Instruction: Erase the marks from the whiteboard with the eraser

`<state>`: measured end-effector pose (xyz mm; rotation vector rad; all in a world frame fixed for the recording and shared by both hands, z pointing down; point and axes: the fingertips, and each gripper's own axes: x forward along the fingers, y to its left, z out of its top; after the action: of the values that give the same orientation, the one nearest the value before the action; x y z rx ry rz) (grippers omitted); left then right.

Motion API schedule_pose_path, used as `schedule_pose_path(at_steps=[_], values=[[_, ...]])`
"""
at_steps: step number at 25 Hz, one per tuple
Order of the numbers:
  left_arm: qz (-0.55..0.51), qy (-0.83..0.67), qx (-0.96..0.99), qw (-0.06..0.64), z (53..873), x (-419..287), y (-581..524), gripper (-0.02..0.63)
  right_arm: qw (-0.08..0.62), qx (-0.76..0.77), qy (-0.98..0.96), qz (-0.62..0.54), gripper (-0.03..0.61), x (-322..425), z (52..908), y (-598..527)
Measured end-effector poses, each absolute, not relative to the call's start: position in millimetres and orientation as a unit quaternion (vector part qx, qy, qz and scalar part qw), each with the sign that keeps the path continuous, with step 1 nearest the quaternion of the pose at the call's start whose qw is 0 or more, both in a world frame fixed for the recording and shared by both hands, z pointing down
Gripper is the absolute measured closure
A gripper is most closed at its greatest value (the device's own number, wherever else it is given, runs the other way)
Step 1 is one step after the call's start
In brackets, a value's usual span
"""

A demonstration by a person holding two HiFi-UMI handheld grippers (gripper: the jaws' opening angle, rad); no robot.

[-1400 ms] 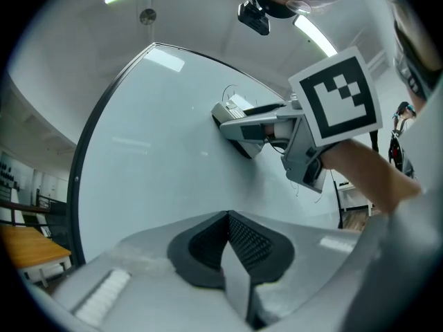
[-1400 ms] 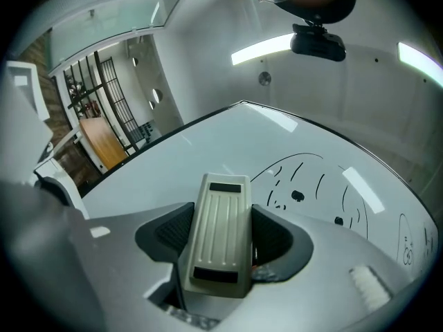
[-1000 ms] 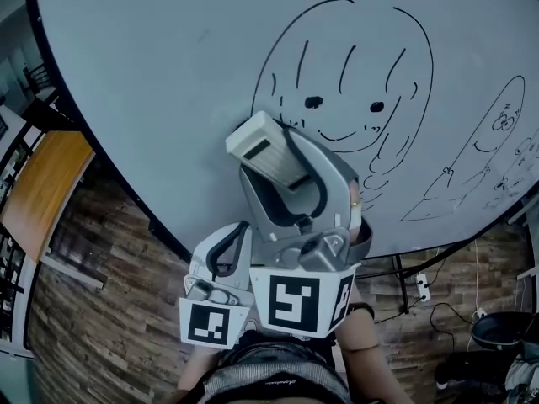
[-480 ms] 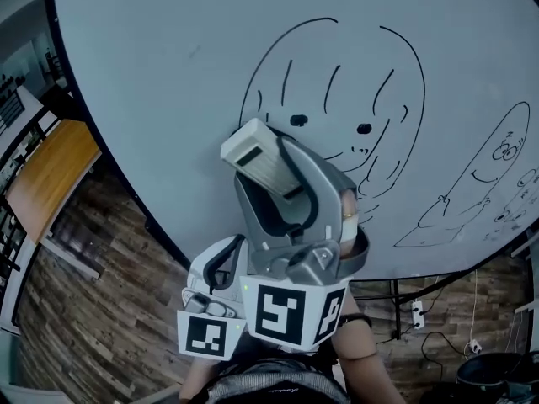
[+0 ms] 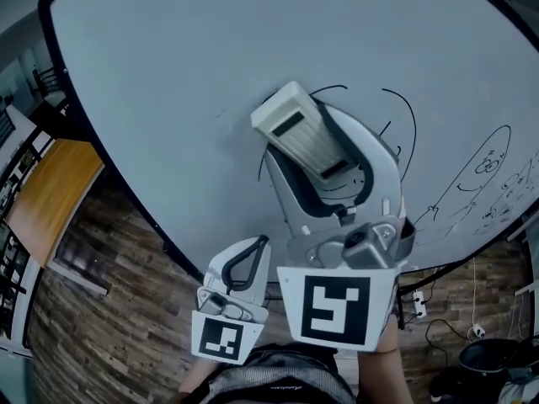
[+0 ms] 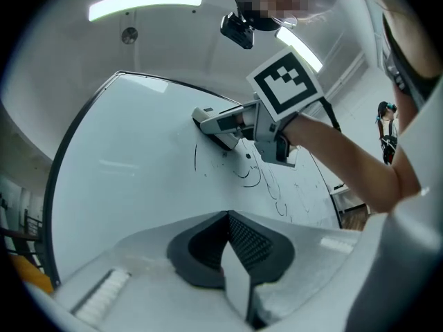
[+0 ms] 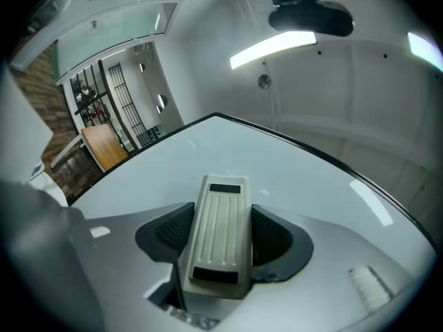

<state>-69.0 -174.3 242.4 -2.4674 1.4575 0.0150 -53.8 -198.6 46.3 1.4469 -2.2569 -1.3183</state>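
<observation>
A large whiteboard (image 5: 168,82) fills the head view. My right gripper (image 5: 318,156) is shut on a pale grey eraser (image 5: 301,133), which is pressed against the board over a black line drawing of a long-haired face (image 5: 402,116). The gripper hides most of that drawing. More black doodles (image 5: 484,171) sit at the board's right. In the right gripper view the eraser (image 7: 220,234) lies between the dark pads of my right gripper (image 7: 220,241). My left gripper (image 5: 242,266) hangs lower, off the board, with its jaws together and empty. The left gripper (image 6: 228,251) view shows the eraser (image 6: 211,120) on the marks (image 6: 249,175).
Below the board is dark wooden flooring (image 5: 101,318). A light wooden tabletop (image 5: 50,188) stands at the left. A power strip (image 5: 418,305) with cables lies on the floor at the right, near a dark bin (image 5: 484,360). The board's black frame edge (image 5: 126,183) runs diagonally.
My right gripper has carried the eraser up and to the right across the drawn face, now covering most of it. The left gripper stays low and shut.
</observation>
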Motion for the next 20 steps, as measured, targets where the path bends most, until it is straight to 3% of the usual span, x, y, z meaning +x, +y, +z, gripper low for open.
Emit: schedule_pose_path(at_steps=[8,13,20], values=[[0.010,0.514,-0.841,0.168,227,-71,-172,0.609,0.036,0.543,-0.724,-0.423,0.316,-19,-11,-200],[0.010,0.557,-0.825,0.092,261,-84,-181,0.610,0.108,0.537,-0.704,-0.451,0.316,-47,46,-207],[0.008,0.588,-0.805,0.080,263,-109,-181,0.609,0.138,0.491,-0.704,-0.494,0.314,-83,84,-200]])
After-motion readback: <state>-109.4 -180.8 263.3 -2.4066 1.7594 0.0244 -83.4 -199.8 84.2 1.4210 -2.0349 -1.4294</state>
